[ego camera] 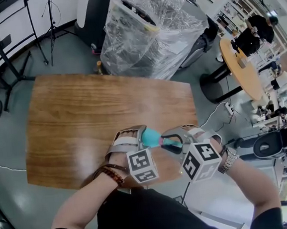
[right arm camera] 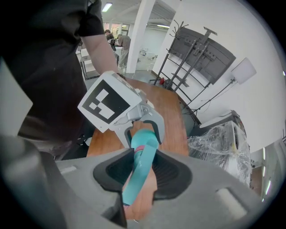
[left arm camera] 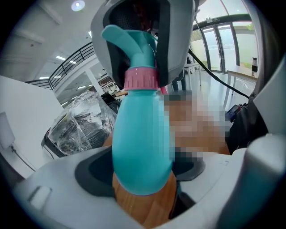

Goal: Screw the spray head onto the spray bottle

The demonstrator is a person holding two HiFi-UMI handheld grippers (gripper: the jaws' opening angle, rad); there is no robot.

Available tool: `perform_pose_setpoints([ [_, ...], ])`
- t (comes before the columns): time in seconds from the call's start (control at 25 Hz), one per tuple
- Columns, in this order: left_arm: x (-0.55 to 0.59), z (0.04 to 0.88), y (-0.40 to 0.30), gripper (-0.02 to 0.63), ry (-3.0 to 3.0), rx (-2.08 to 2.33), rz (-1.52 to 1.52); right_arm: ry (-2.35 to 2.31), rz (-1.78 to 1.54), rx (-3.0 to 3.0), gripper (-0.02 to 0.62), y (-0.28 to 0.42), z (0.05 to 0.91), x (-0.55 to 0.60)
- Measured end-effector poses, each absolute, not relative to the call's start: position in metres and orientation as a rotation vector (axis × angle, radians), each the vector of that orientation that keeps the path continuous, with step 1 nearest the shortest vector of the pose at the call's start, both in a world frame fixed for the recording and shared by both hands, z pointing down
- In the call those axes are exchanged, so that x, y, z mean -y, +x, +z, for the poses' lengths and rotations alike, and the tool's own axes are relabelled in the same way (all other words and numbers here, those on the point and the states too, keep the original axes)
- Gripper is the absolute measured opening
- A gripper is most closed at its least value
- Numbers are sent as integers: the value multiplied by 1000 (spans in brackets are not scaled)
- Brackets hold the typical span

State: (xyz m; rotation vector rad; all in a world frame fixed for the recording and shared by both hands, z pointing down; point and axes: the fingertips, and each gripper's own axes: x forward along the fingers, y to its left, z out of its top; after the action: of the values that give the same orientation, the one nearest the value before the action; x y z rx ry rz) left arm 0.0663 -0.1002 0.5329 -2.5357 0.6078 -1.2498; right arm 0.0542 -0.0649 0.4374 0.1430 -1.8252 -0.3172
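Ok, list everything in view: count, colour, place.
spray bottle: 1, teal, held above the table's near edge
spray head: 1, teal with pink collar, on the bottle's neck
table: 1, brown wood, centre
plastic-wrapped machine: 1, dark under clear film, beyond the table
round table: 1, orange, far right
person: 1, dark clothes, at the round table
stands: several, black, far left
left gripper: 1, grey, shut on the bottle's body
right gripper: 1, grey, shut on the spray head
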Motion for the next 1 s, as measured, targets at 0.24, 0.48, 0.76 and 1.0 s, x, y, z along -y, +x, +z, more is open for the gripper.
perform_pose_setpoints([
  [0.24, 101, 536, 65, 382, -2469, -637, -1296, 182, -217, 1806, 115, 59, 445, 65],
  [0.48, 107, 531, 59, 382, -2355, -694, -1292, 483, 369, 1899, 116, 66, 446, 75],
  [0.76, 99, 540, 63, 385, -2307, -666, -1302, 843, 1337, 1813, 118, 79, 459, 73],
  [1.0, 84, 551, 75, 387, -2445, -625, -1289, 837, 1256, 1830, 141, 80, 463, 64],
])
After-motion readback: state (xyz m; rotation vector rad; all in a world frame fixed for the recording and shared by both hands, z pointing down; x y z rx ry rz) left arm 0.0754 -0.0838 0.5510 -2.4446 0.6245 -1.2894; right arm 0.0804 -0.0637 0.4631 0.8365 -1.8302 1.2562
